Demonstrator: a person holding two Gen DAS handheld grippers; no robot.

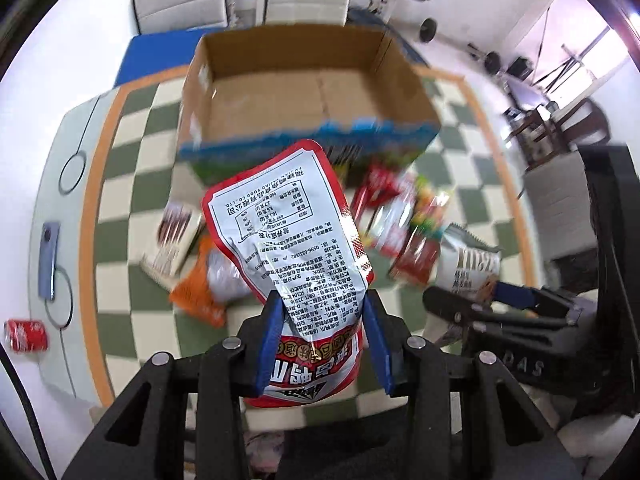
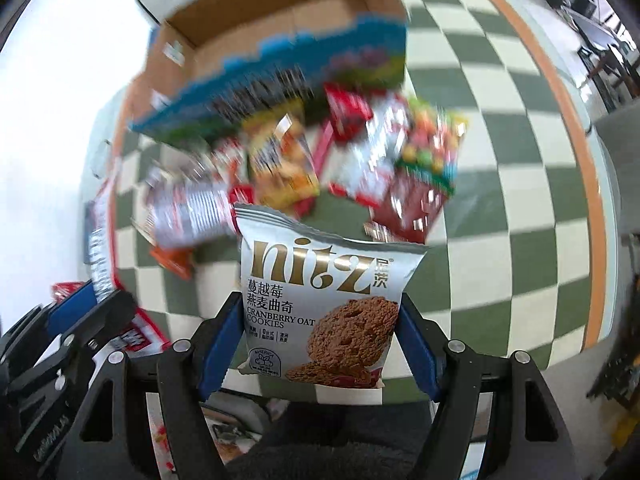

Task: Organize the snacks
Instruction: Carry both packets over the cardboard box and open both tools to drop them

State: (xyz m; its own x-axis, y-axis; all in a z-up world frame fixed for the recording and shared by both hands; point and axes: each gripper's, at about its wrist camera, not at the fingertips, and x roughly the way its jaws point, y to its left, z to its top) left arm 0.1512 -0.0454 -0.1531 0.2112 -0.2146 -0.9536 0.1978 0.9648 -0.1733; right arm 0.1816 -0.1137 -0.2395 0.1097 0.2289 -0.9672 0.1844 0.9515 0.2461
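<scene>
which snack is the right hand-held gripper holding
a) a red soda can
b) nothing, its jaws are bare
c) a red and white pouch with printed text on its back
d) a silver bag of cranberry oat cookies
d: in the right wrist view the right hand-held gripper has its blue fingers pressed on both sides of the silver bag of cranberry oat cookies, lifted above the checkered table.

**Readable text**

Silver cookie bag (image 2: 320, 300): "nitz", "CRANBERRY OAT COOKIES", Chinese 蔓越莓 燕麦曲奇, small round "AMERICA" badge. Red-and-white pouch (image 1: 288, 240): print runs upside down, "FOOD CO.,LTD", phone 0596-6831882, nutrition table, rest too small to read. Other tongs' black body (image 1: 524, 366): letters "DAS". Loose snacks: blurred.
</scene>
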